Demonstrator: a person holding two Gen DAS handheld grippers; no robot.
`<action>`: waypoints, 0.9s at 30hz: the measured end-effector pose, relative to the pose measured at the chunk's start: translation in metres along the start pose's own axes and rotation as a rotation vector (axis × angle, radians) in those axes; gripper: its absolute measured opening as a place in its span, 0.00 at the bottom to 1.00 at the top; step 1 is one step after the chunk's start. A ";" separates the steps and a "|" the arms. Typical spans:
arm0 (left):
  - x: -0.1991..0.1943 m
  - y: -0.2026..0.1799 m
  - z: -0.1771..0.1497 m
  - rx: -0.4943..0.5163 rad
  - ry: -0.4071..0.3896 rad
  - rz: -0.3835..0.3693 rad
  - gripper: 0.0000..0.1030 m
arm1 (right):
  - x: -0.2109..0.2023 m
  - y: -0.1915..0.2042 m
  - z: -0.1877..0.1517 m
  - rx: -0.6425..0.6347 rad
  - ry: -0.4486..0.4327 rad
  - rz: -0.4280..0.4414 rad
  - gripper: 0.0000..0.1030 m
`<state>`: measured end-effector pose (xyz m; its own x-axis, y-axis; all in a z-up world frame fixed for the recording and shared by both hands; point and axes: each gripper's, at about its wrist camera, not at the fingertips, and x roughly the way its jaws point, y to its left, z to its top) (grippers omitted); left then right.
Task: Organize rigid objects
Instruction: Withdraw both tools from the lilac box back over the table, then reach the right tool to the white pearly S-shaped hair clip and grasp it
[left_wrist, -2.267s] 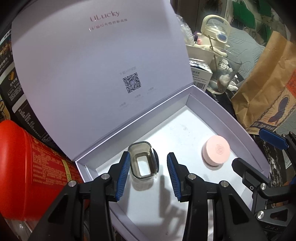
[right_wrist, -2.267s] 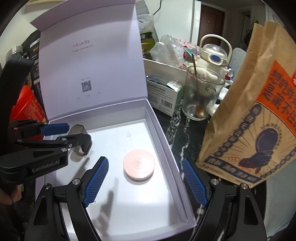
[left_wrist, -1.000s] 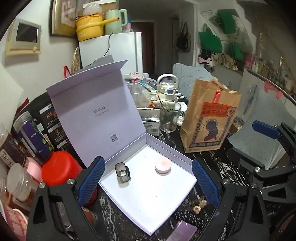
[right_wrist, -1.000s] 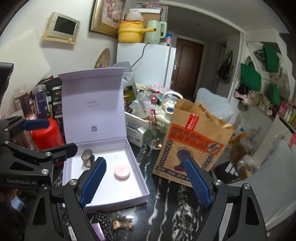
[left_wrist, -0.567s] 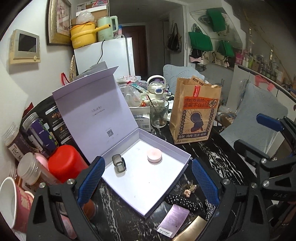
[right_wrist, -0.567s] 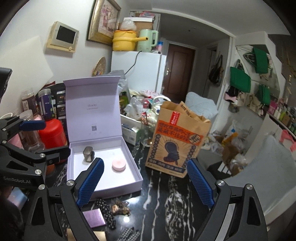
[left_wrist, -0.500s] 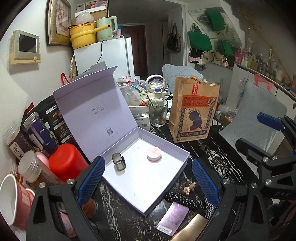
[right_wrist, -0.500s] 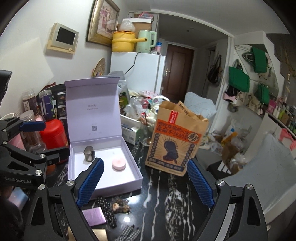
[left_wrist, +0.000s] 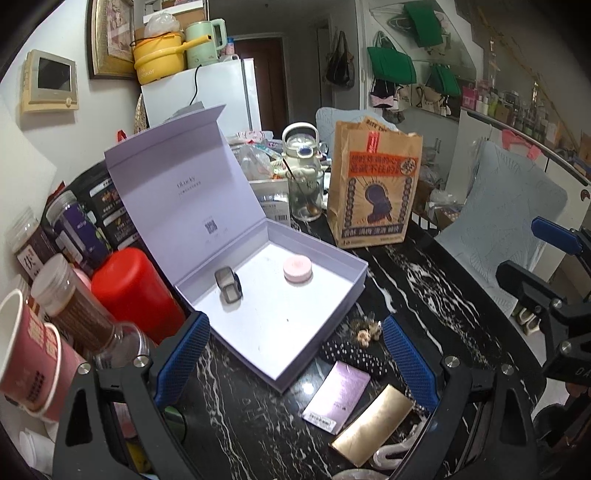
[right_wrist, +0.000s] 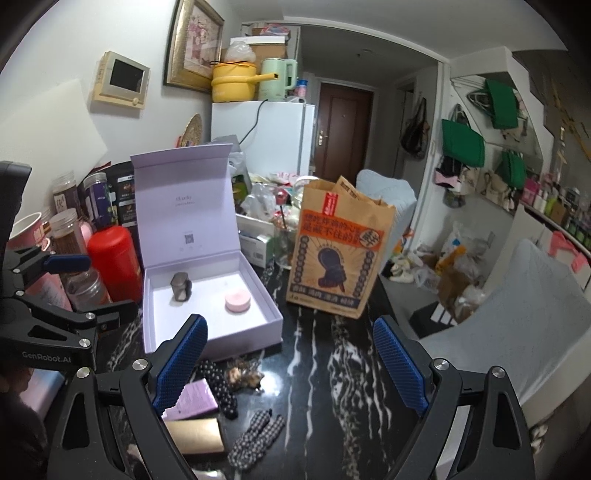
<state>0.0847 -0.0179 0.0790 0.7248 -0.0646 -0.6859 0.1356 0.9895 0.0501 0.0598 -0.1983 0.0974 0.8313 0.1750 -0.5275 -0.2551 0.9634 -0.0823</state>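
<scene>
Grey case in box, beyond wide empty left gripper jaws.

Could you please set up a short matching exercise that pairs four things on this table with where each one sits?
Things:
1. pink round case
2. brown paper bag
3. red canister
4. gold flat box

Places:
A. outside the white box, against its left wall
B. on the dark tabletop, in front of the white box, beside a purple card
C. inside the white box
D. standing behind and to the right of the white box

Pairs: 1-C, 2-D, 3-A, 4-B
</scene>
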 end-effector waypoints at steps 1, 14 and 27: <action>0.001 -0.001 -0.002 0.001 0.005 -0.001 0.93 | -0.001 -0.001 -0.003 0.005 0.003 -0.002 0.90; 0.005 -0.002 -0.031 0.010 0.061 -0.020 0.93 | -0.013 0.008 -0.041 0.038 0.034 0.002 0.90; 0.019 -0.003 -0.059 0.051 0.130 -0.013 0.93 | -0.003 0.020 -0.080 0.074 0.116 0.065 0.90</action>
<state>0.0584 -0.0149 0.0227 0.6294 -0.0571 -0.7750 0.1812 0.9806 0.0750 0.0121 -0.1959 0.0295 0.7506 0.2172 -0.6240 -0.2658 0.9639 0.0157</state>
